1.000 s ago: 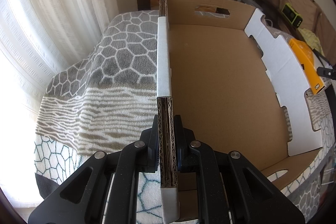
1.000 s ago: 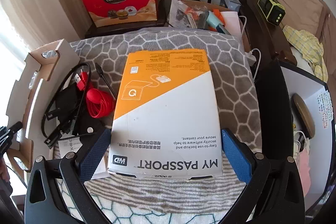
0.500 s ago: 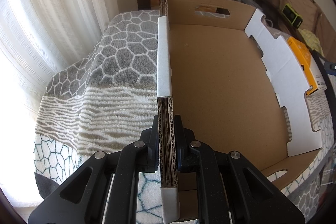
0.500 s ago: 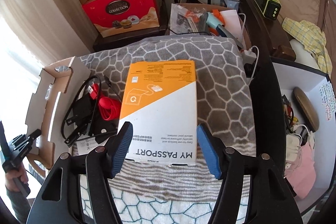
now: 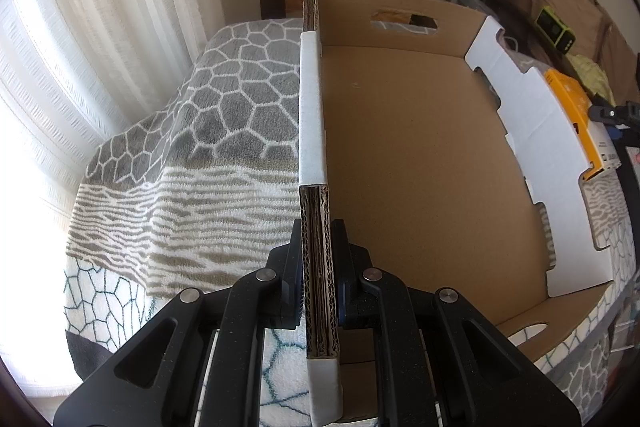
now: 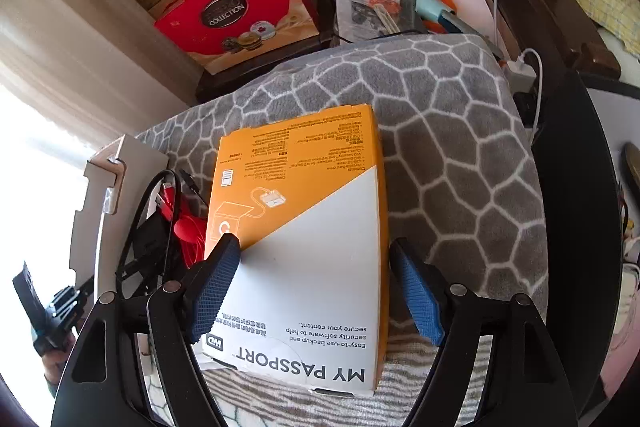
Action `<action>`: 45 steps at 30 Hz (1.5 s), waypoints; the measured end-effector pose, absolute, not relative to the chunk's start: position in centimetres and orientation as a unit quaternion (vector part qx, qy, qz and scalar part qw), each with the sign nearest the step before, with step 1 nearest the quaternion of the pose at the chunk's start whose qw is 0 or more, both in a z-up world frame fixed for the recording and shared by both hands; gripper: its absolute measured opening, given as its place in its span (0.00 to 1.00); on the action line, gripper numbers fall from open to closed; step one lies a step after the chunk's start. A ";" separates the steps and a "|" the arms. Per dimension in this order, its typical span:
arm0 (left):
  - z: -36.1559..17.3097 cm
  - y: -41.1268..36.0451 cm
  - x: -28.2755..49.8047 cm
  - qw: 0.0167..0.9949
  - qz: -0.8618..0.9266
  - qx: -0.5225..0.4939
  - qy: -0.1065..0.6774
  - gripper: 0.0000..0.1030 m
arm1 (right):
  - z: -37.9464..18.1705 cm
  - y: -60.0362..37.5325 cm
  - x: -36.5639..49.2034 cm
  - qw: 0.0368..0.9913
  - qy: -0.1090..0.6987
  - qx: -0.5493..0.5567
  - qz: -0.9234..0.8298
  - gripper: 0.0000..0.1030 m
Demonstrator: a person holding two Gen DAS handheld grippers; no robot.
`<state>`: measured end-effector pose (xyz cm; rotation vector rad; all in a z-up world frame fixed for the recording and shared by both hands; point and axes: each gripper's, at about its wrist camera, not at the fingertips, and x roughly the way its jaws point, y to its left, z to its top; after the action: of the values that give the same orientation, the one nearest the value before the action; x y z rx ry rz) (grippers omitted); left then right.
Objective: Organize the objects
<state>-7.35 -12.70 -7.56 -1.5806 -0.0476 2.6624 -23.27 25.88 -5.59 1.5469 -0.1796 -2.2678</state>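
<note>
My left gripper (image 5: 319, 247) is shut on the near side wall of an open cardboard box (image 5: 412, 155), which is empty inside. The orange and white "My Passport" box (image 6: 304, 239) lies on the blanket right of it; it also shows past the cardboard box's far wall in the left wrist view (image 5: 576, 115). My right gripper (image 6: 316, 263) is open and straddles the My Passport box, left pad touching its top edge, right pad just beside it. A black cable and red cable bundle (image 6: 176, 227) lie left of the My Passport box.
A grey honeycomb-pattern blanket (image 6: 452, 155) covers the surface. Red gift boxes (image 6: 236, 15) stand behind it. A carton of small tools (image 6: 404, 7) sits at the back right. A dark cabinet edge (image 6: 576, 163) runs along the right. Curtains (image 5: 100, 27) hang at left.
My right gripper has narrowed around the My Passport box and tilted, so the box now sits between the pads. The left gripper still grips the cardboard box wall.
</note>
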 end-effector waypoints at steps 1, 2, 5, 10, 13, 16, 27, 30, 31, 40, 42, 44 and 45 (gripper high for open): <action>-7.6 -12.7 -7.3 0.023 0.860 -0.510 -0.016 0.10 | -5.4 25.5 -23.1 0.191 -0.052 0.549 -0.812 0.75; -7.6 -12.7 -7.3 0.024 0.860 -0.510 -0.017 0.10 | -5.2 25.3 -23.0 0.182 -0.041 0.550 -0.814 0.73; -7.6 -12.8 -7.3 0.024 0.860 -0.510 -0.016 0.10 | -3.7 24.2 -22.3 0.151 0.014 0.532 -0.833 0.69; -7.5 -12.7 -7.3 0.024 0.860 -0.510 -0.015 0.10 | -0.8 22.2 -20.6 0.181 0.028 0.501 -0.846 0.69; -7.5 -12.7 -7.3 0.023 0.860 -0.510 -0.015 0.10 | 0.3 20.4 -19.9 0.200 0.035 0.490 -0.848 0.69; -7.5 -12.7 -7.3 0.022 0.860 -0.510 -0.017 0.10 | 0.4 18.2 -19.7 0.216 0.040 0.490 -0.844 0.67; -7.5 -12.9 -7.3 0.023 0.860 -0.510 -0.019 0.10 | -3.3 12.5 -21.8 0.225 0.042 0.526 -0.819 0.38; -7.5 -12.9 -7.3 0.024 0.860 -0.510 -0.019 0.10 | -3.9 11.7 -22.3 0.223 0.049 0.528 -0.818 0.35; -7.5 -12.9 -7.3 0.024 0.860 -0.510 -0.020 0.10 | -4.2 11.5 -22.4 0.223 0.053 0.528 -0.818 0.33; -7.4 -12.9 -7.3 0.027 0.861 -0.508 -0.019 0.10 | -5.8 10.3 -23.2 0.227 0.079 0.536 -0.809 0.27; -7.4 -13.0 -7.3 0.028 0.861 -0.507 -0.021 0.11 | -6.1 10.1 -23.3 0.229 0.078 0.538 -0.808 0.26; -7.5 -13.1 -7.3 0.029 0.861 -0.507 -0.022 0.11 | -6.1 10.0 -23.2 0.230 0.072 0.535 -0.810 0.22; -7.5 -13.1 -7.3 0.029 0.861 -0.507 -0.023 0.11 | -6.1 10.1 -23.3 0.233 0.066 0.534 -0.810 0.20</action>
<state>-7.32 -13.11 -7.46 -1.5635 -0.0704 2.6558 -23.25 10.05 -6.07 1.4664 0.1824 -2.2256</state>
